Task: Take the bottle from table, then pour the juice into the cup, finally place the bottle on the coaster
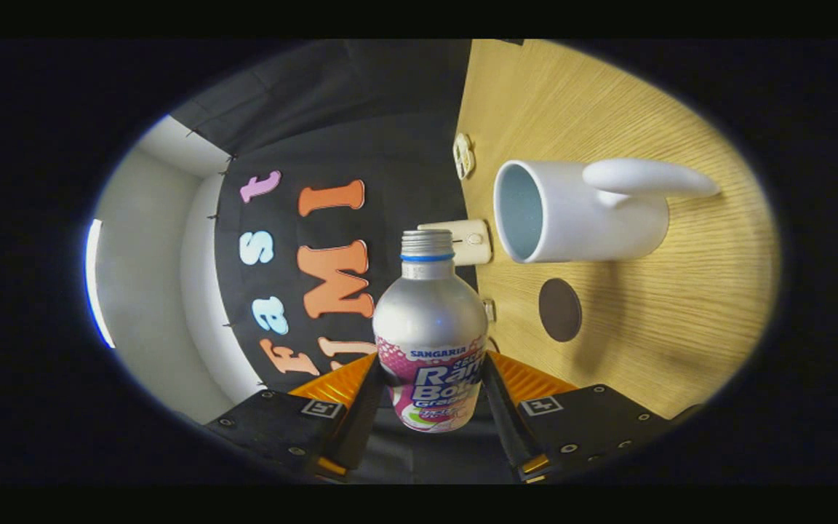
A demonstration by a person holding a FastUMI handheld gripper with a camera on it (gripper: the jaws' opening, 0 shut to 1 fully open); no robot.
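Wooden table point(608, 109), gripper point(430, 397) clamping bottle point(430, 327), base hidden

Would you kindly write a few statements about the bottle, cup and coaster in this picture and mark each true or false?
1. The tool is shut on the bottle. True.
2. The bottle's screw cap is on. False: its threaded neck is bare.
3. The white cup has a handle. True.
4. The bottle stands on the dark round coaster. False: the coaster is bare, beside the cup on the wooden table.
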